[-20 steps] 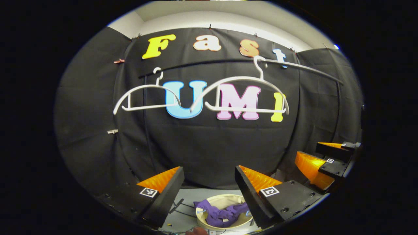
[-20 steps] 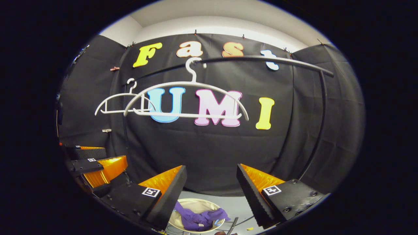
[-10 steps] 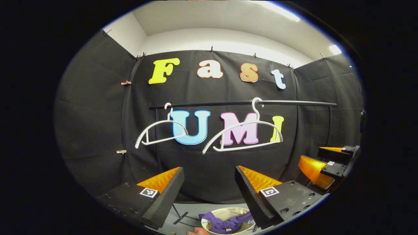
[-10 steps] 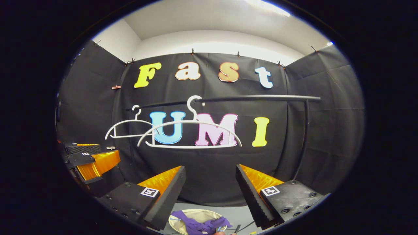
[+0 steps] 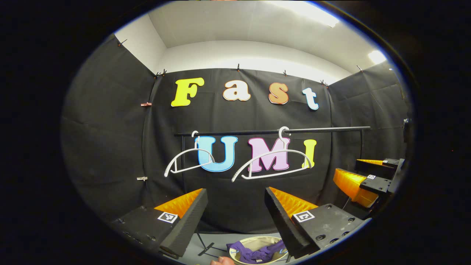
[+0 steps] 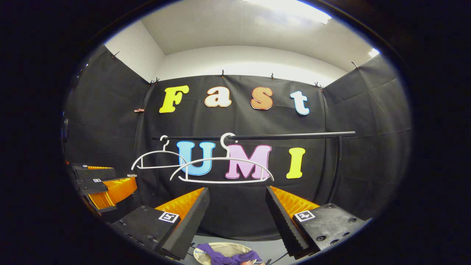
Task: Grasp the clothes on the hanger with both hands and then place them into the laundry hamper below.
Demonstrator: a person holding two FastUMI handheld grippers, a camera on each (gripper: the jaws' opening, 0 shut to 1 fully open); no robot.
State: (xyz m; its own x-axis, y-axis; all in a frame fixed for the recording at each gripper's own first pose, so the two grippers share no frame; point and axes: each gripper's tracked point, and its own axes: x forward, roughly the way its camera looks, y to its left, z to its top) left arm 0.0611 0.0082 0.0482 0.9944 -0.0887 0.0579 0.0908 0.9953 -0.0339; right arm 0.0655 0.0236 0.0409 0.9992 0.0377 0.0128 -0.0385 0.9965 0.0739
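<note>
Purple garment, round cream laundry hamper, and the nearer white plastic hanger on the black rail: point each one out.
Purple garment [image 5: 254, 254], left gripper view, on its crumpled middle.
Round cream laundry hamper [image 5: 257, 241], left gripper view, on its far rim.
Nearer white plastic hanger [image 6: 220, 160], right gripper view, on its curved upper arm.

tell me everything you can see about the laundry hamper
The laundry hamper is a round, cream-coloured tub with a pale rim, standing on the grey floor below the rail. Purple clothes lie crumpled inside it, one fold draped toward the rim. In both gripper views its lower part is cut off, partly behind a gripper finger. Neither gripper touches it.
</note>
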